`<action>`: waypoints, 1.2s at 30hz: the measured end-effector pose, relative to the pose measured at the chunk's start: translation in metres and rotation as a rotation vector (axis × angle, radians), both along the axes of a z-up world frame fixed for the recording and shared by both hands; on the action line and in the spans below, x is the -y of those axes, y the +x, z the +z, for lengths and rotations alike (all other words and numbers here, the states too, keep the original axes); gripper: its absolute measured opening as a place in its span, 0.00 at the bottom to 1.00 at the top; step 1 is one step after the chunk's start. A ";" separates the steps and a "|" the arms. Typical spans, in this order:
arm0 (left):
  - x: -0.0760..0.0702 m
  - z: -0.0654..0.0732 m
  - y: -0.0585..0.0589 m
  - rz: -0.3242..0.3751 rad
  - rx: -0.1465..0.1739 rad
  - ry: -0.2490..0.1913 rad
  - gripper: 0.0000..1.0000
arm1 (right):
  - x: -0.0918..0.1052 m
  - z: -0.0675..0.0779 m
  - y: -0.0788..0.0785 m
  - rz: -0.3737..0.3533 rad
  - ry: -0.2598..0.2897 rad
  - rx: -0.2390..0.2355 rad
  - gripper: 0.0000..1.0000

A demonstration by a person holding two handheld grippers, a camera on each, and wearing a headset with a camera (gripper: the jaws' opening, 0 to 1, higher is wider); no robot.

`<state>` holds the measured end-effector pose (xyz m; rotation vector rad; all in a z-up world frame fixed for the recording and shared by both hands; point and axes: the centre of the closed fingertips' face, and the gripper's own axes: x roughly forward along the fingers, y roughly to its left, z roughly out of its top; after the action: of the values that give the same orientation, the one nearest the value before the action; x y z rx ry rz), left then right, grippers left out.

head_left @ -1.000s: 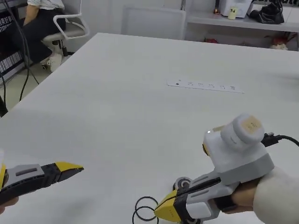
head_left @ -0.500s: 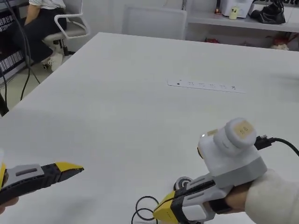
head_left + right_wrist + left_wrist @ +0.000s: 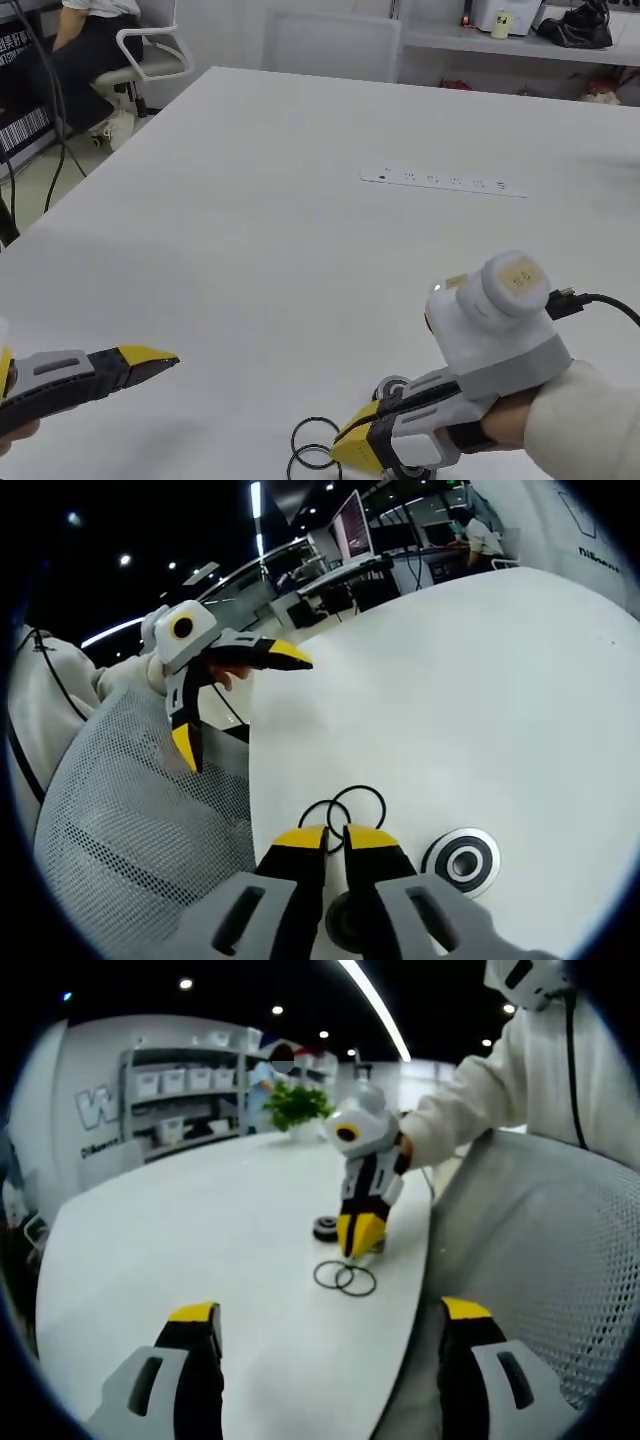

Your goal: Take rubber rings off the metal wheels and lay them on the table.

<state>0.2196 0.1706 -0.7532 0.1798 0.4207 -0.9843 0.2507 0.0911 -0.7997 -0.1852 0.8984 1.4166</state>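
- Only a large "W" point(image 3: 88, 1108) on the far wall reads clearly. The print on a barcode label point(image 3: 22, 128) left of the worktop point(image 3: 250, 230) is too small for me.
- Two rubber rings point(image 3: 346, 1278) lie overlapping on the worktop just beside the right tool point(image 3: 335, 838), with a metal wheel point(image 3: 465, 861) close by.
- Right tool: jaws nearly together. A dark round part sits beneath them, and I cannot tell whether they grip it.
- Left tool point(image 3: 330, 1310): jaws wide apart, empty.
- Since a second ago the right tool has dipped slightly, while the left has stayed put.
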 end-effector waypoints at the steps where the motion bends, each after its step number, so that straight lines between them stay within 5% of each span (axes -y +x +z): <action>1: 0.000 0.000 0.000 0.000 0.001 0.001 0.90 | 0.000 0.000 0.000 -0.002 -0.001 0.000 0.06; 7: 0.000 0.001 0.002 -0.001 0.002 0.003 0.90 | 0.004 0.007 0.003 -0.030 0.021 -0.022 0.07; 36: 0.009 0.009 0.013 -0.061 0.011 0.024 0.89 | 0.053 0.035 0.028 -0.157 0.063 0.053 0.19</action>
<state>0.2328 0.1620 -0.7437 0.2202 0.4192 -1.0378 0.2784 0.0377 -0.7647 -0.1019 0.8067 1.2860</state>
